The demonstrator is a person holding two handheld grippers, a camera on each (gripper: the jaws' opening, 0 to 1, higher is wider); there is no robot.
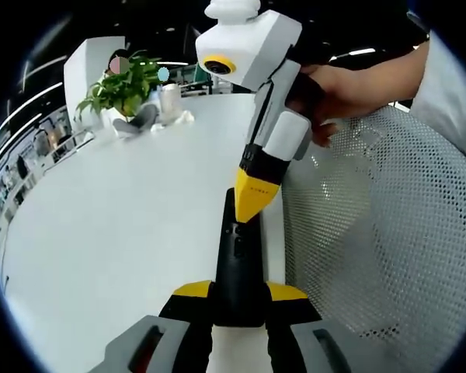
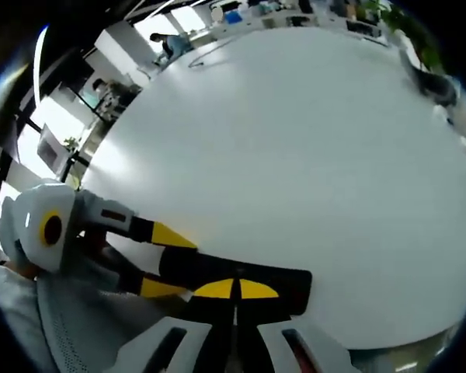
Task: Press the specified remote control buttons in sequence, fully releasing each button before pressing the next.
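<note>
In the left gripper view, a black remote control (image 1: pixel 238 268) is grasped between the yellow-tipped jaws of the left gripper (image 1: pixel 238 294), one jaw on each long side of it. The remote is held above the near edge of a white surface (image 1: pixel 116 225), with its far end pointing away from the camera. Small buttons are seen on its upper face, but their markings are too small to be read.

The right gripper (image 1: pixel 256 194) is seen from above in this view, carried by a hand (image 1: pixel 338 93). Its yellow tips are brought together into one point, so the jaws are clenched with nothing between them. The point is touching the upper face of the remote near its far end, just above the buttons.

A white mesh chair back (image 1: pixel 380 233) is found to the right of the remote. At the far side of the surface a green plant (image 1: pixel 120 89) and a white cup (image 1: pixel 169 101) are placed, well apart from the grippers.

In the right gripper view, the remote control (image 2: pixel 241 280) is seen lying across the picture, held from the left by the left gripper (image 2: pixel 159 260). The closed yellow tips of the right gripper (image 2: pixel 234 289) are resting on its top face. The white surface (image 2: pixel 295 155) is spread behind it.
</note>
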